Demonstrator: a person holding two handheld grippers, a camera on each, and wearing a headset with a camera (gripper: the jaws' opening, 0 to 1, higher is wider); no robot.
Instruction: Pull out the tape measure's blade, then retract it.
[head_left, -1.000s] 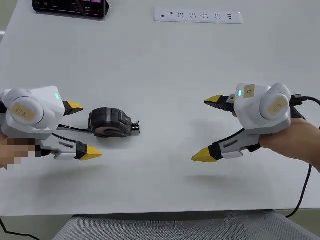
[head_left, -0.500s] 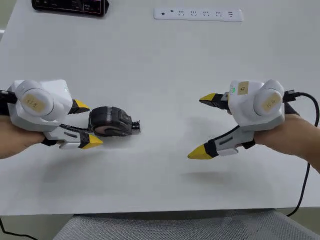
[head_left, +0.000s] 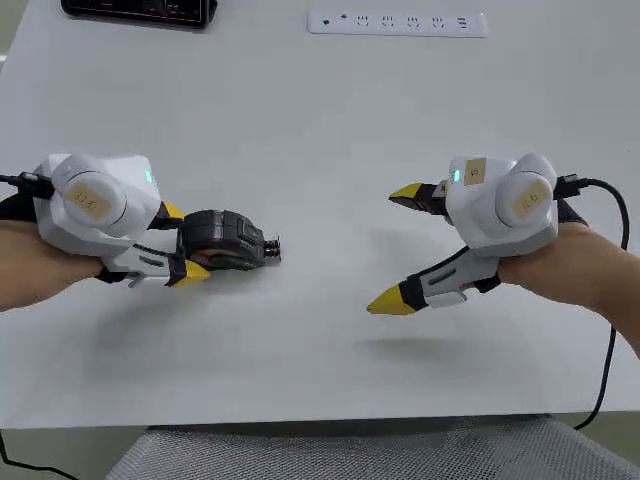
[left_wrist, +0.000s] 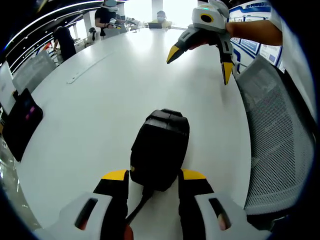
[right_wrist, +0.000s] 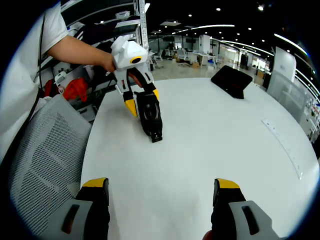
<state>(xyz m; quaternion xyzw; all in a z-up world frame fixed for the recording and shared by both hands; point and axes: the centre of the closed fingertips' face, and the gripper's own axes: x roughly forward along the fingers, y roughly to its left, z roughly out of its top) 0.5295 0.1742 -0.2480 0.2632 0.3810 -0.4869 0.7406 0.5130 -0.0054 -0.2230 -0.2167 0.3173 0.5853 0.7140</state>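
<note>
A black tape measure (head_left: 222, 240) lies on the white table (head_left: 300, 120), its blade tip pointing right toward the middle. My left gripper (head_left: 182, 242) is shut on its rear end, one yellow-tipped finger on each side. The left gripper view has the black case (left_wrist: 160, 147) wedged between my left gripper's (left_wrist: 154, 176) fingers. My right gripper (head_left: 395, 248) hovers open to the right, well apart from the tape measure, with nothing between its fingers. In the right gripper view, the tape measure (right_wrist: 150, 117) and the left gripper (right_wrist: 142, 100) lie ahead of my right gripper (right_wrist: 161, 183).
A white power strip (head_left: 397, 22) lies at the far edge of the table, and a dark device (head_left: 135, 8) sits at the far left. A grey mesh chair (head_left: 330, 455) is below the near edge. A black cable (head_left: 610, 330) trails from the right gripper.
My left gripper has slid right and narrowed its fingers onto the tape measure's rear. The right gripper has drifted slightly left, still open.
</note>
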